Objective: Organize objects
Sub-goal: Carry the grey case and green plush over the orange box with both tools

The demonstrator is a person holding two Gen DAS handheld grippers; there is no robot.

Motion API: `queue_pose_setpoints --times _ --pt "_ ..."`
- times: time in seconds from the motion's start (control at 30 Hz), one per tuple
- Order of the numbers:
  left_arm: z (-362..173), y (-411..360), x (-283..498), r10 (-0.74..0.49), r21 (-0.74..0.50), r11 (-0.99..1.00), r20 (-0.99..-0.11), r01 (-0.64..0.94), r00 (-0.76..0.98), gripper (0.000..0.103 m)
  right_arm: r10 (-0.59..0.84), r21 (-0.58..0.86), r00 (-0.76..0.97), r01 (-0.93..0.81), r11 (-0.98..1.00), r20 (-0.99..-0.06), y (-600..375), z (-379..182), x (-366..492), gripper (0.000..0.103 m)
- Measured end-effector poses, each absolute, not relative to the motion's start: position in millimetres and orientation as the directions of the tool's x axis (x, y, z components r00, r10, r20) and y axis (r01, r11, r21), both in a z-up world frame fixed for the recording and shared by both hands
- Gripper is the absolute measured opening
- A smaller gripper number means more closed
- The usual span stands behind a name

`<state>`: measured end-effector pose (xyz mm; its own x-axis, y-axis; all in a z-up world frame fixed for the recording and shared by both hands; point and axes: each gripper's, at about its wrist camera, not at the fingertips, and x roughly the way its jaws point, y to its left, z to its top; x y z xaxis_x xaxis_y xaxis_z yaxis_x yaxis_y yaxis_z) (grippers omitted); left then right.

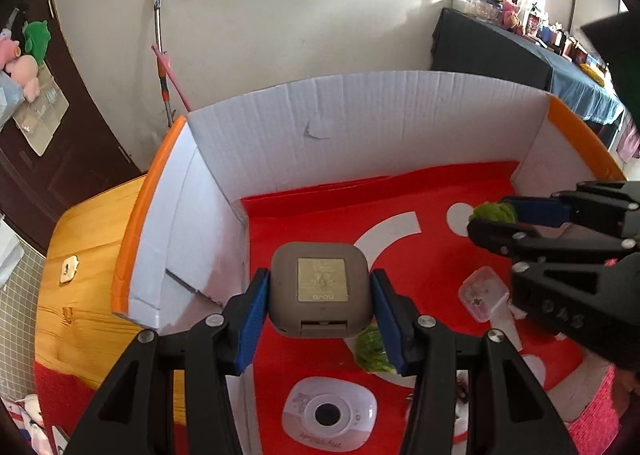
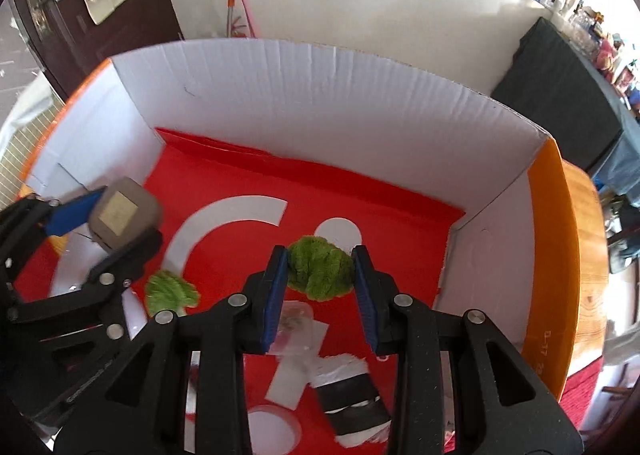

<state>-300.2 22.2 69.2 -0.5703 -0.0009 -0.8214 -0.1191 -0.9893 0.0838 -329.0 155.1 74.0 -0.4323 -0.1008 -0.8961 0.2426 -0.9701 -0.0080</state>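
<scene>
Left wrist view: the left gripper clamps a grey rounded-square device between its blue pads, label side up, raised above the red floor of an open cardboard box. Below it lie a white camera-like gadget and a green pom-pom. Right wrist view: the right gripper is closed to a medium gap on a second green pom-pom, held over the box floor beside a clear plastic container and a black-and-white packet.
</scene>
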Motion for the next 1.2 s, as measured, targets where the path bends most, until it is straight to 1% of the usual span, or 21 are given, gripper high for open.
queue_pose_setpoints --times 0.13,0.27,0.63,0.87,1.2 --pt "72.7 24.8 -294.5 -0.005 0.093 -0.988 -0.814 -0.122 -0.582 0.052 -0.063 -0.051 -0.44 0.242 -0.969 -0.896 154.2 72.2 -328.7 0.031" --pt "74.3 36.9 -292.7 -0.031 0.134 -0.983 -0.8 -0.128 -0.599 0.052 -0.023 -0.096 -0.454 0.237 -0.967 -0.89 155.4 72.5 -327.6 0.031" --pt "51.7 51.4 -313.3 -0.108 0.206 -0.972 -0.811 -0.109 -0.575 0.052 0.054 -0.185 -0.459 0.245 -0.952 -0.887 156.6 63.7 -328.6 0.031" --pt "39.1 42.9 -325.9 -0.095 0.162 -0.983 -0.853 -0.089 -0.513 0.052 0.089 -0.225 -0.443 0.265 -0.938 -0.892 150.2 52.3 -336.6 0.031" --pt "42.1 29.8 -332.0 -0.06 0.113 -0.991 -0.868 -0.078 -0.493 0.054 0.108 -0.248 -0.435 0.28 -0.927 -0.894 147.6 45.2 -334.5 0.032"
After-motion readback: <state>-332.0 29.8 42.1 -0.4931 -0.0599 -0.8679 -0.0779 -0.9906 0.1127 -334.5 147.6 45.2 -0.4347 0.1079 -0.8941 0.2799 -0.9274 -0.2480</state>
